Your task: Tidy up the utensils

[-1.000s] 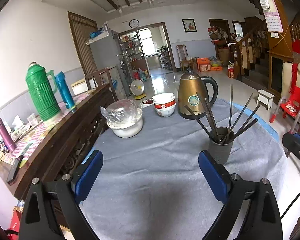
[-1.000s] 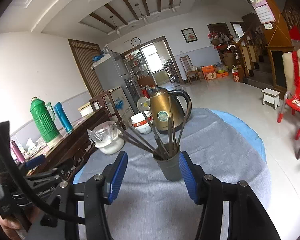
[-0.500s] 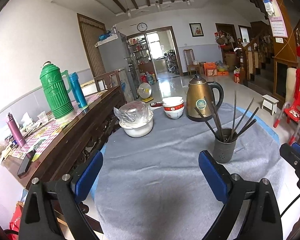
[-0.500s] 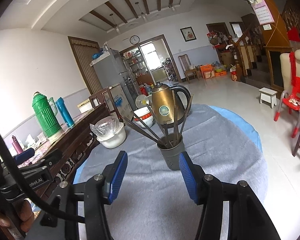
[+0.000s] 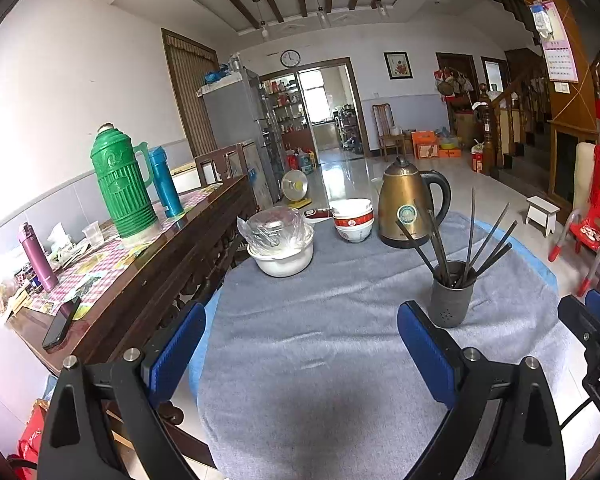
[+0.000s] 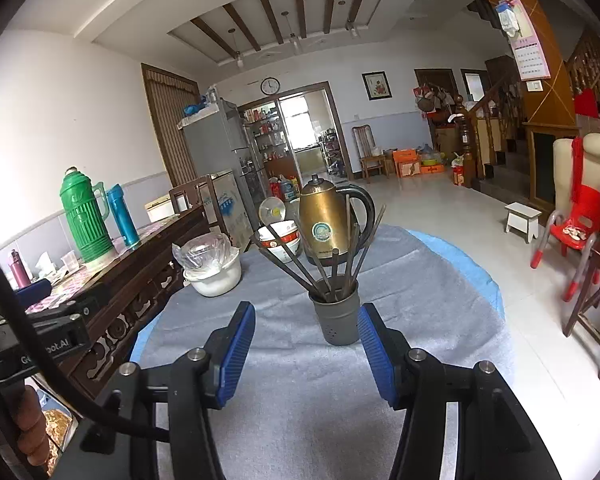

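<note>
Chopsticks (image 6: 327, 262) stand fanned in dark holder cup (image 6: 335, 318) on grey cloth (image 6: 300, 400), in front of brass kettle (image 6: 325, 222). Both grippers have backed away from cup over last second; cup looks smaller, farther off in both views. Right gripper (image 6: 306, 344) spread, nothing between pads, cup just beyond its tips. Left gripper (image 5: 300, 348) spread wide, empty, cup ahead to its right. Judgement: utensils already gathered, task near done. White pot (image 5: 281, 254) holds plastic-wrapped contents; bowls (image 5: 353, 220) stacked beside kettle.

Table (image 5: 540, 268) under grey cloth (image 5: 320, 360); holder (image 5: 450, 300), kettle (image 5: 408, 208).
</note>
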A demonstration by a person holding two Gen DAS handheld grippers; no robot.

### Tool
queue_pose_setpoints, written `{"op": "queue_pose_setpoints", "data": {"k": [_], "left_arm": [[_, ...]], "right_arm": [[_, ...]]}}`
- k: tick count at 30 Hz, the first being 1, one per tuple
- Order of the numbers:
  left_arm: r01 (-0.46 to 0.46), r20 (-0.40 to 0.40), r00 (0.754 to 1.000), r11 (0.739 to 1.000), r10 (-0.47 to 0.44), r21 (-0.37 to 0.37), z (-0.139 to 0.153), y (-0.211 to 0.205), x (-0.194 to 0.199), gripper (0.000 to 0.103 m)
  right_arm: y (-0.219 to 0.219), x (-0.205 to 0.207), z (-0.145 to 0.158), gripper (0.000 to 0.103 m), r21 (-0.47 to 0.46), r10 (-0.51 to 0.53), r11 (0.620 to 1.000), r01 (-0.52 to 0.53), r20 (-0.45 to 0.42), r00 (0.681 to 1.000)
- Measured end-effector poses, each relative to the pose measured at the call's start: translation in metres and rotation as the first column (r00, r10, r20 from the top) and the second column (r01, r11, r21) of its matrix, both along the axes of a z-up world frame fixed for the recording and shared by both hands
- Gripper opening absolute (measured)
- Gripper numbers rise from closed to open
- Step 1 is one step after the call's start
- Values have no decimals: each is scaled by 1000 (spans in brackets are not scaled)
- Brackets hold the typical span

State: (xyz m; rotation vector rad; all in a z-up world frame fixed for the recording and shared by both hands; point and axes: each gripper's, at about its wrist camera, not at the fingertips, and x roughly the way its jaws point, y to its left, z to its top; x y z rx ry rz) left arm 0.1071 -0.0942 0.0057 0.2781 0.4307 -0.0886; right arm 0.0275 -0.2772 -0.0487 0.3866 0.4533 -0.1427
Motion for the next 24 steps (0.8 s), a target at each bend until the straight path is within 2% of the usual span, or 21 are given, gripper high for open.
{"op": "queue_pose_setpoints", "data": {"k": [24], "left_arm": [[-8,13,1000,1000,8,-1,4,3,-5,97]], "right_arm": [[5,-4,1,58,-4,6,1000,-6,4,1000]]}}
